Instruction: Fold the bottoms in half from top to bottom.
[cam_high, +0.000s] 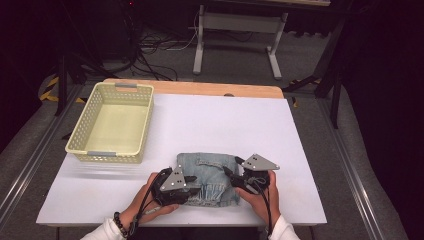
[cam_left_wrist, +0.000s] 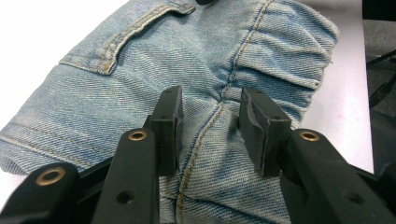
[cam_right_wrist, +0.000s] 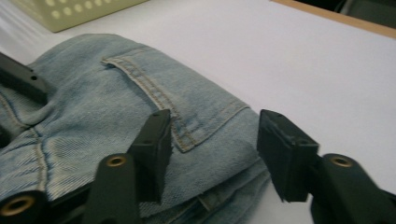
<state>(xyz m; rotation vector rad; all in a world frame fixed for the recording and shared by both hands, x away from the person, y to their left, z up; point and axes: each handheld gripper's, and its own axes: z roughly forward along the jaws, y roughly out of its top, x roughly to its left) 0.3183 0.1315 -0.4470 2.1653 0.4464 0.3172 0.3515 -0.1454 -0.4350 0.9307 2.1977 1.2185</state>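
The folded jeans (cam_high: 209, 179) lie on the white tabletop (cam_high: 225, 125), near its front edge. The left claw (cam_left_wrist: 212, 121) pinches a raised fold of the denim at the seam. The right claw (cam_right_wrist: 212, 154) stands open over the jeans' edge, gripping nothing.

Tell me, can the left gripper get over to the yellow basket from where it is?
Probably yes. The left gripper sits on the folded jeans, and the basket stands open on the same side, farther up the table. Bare white tabletop lies between them, though the jaws seem to pinch denim.
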